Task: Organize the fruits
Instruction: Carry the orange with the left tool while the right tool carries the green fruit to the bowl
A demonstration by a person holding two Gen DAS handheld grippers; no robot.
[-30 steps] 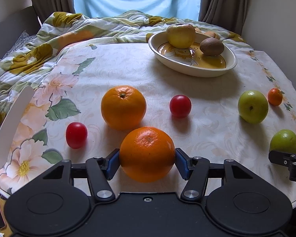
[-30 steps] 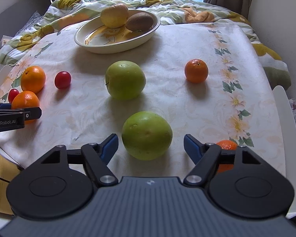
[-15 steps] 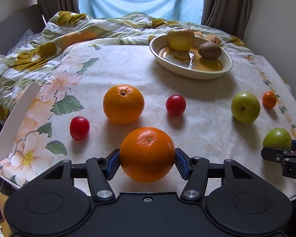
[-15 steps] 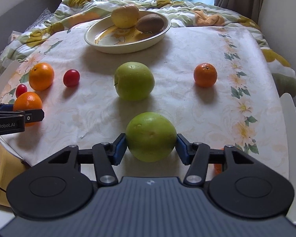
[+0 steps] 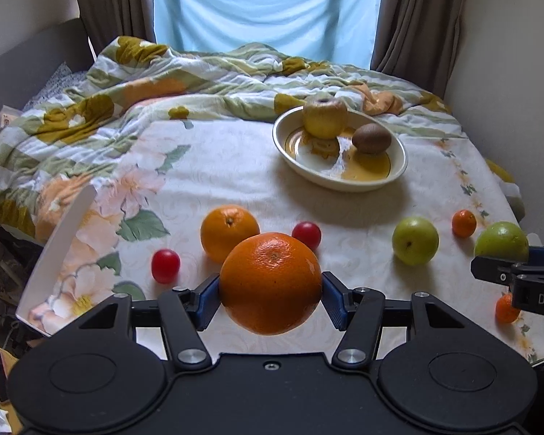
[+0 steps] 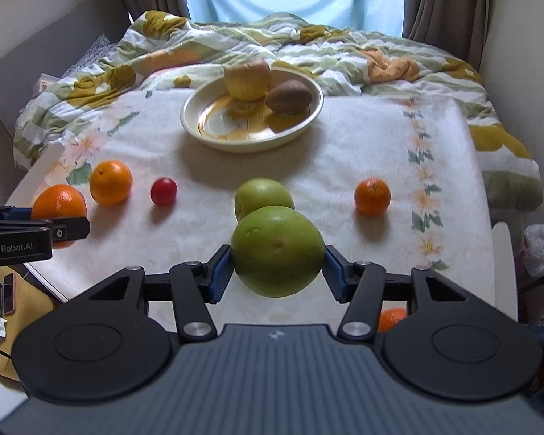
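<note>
Both claws are loaded up with fruit, one piece each, held over the near edge of the table.

Left to right: the left claw (image 5: 271,291) is clamped on a big orange (image 5: 271,282), with a cherry tomato (image 5: 166,265) just off to its left, a second orange (image 5: 229,232) and another tomato (image 5: 306,235) right behind it. The right claw (image 6: 278,266) is squeezing a large green fruit (image 6: 277,251), a green apple (image 6: 264,197) just behind, a mandarin (image 6: 372,197) toward the right edge. The bowl (image 6: 206,133) at the far edge holds a yellow apple (image 6: 247,79) and a kiwi (image 6: 289,96).
</note>
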